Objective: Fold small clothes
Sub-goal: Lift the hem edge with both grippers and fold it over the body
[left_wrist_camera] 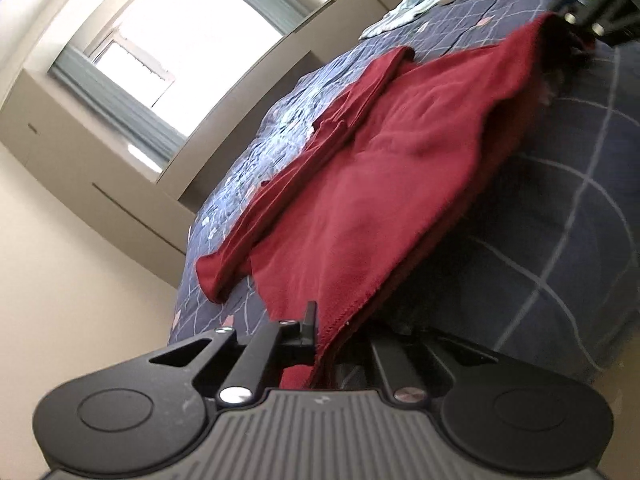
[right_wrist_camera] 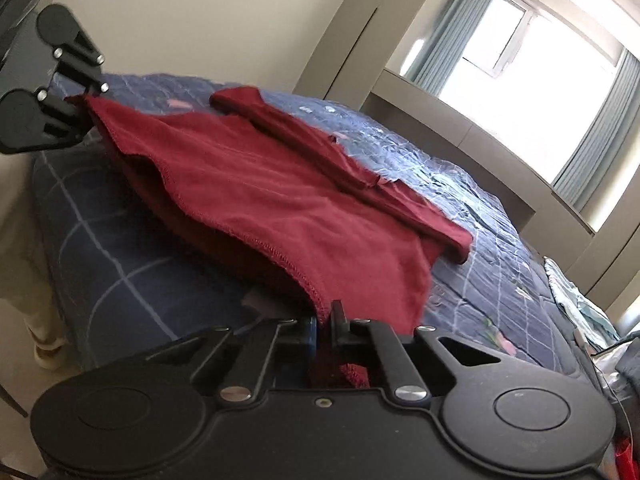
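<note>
A dark red garment (right_wrist_camera: 256,196) lies spread on a bed with a navy quilt (right_wrist_camera: 460,208) crossed by pale lines, its hem at the near edge of the bed and its body running toward the far side. A long sleeve (right_wrist_camera: 340,160) is folded across the upper part of it, the cuff ending on the quilt past the garment's side. The hem is stitched and hangs a little open over the bed's edge, so a darker inner layer shows beneath the top one.

The right gripper (right_wrist_camera: 326,316) has its jaws pressed together on one hem corner, with red cloth bunched between and behind the fingers. The left gripper (left_wrist_camera: 320,332) pinches the opposite hem corner, its jaws closed on the fabric; in the right wrist view it shows at the far end of the hem (right_wrist_camera: 86,100), cloth pulled up to it. The hem sags between the two grips.

At the bed's far corner lies a heap of pale blue-green cloth (left_wrist_camera: 416,8). Behind the bed stand beige walls, a window (right_wrist_camera: 500,64) and grey-blue curtains (right_wrist_camera: 596,140)
</note>
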Tool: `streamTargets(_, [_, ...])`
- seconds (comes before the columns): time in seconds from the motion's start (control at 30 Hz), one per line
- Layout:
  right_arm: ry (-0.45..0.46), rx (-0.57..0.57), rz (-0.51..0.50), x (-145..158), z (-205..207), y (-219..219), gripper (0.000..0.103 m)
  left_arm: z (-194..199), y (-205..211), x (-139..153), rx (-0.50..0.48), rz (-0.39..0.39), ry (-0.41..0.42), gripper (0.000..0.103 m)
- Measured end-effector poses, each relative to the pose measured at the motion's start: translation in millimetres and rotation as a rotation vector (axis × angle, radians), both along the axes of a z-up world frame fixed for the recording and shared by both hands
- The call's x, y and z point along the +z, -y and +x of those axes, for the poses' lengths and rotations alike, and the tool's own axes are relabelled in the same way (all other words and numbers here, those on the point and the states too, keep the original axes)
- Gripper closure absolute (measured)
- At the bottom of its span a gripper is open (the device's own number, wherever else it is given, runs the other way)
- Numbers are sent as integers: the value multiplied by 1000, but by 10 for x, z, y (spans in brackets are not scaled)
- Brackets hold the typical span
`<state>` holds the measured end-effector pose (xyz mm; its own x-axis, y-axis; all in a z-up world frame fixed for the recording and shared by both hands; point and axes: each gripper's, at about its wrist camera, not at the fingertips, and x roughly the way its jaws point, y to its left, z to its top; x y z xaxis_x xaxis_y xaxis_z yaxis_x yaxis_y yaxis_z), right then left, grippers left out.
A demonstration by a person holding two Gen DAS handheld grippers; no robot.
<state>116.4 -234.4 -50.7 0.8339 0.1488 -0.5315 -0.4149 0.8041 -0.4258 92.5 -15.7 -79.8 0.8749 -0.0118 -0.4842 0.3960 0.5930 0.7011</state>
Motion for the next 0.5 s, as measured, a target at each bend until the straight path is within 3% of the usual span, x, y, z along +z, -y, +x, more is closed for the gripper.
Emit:
streamTargets(0.27, [-29, 71, -71, 208, -512, -12, 99, -505, -137, 159, -70, 16, -44, 101])
streamTargets(0.5, [-178, 114, -44, 360, -1042, 1, 98, -1078, -236, 270, -109, -12, -153, 101])
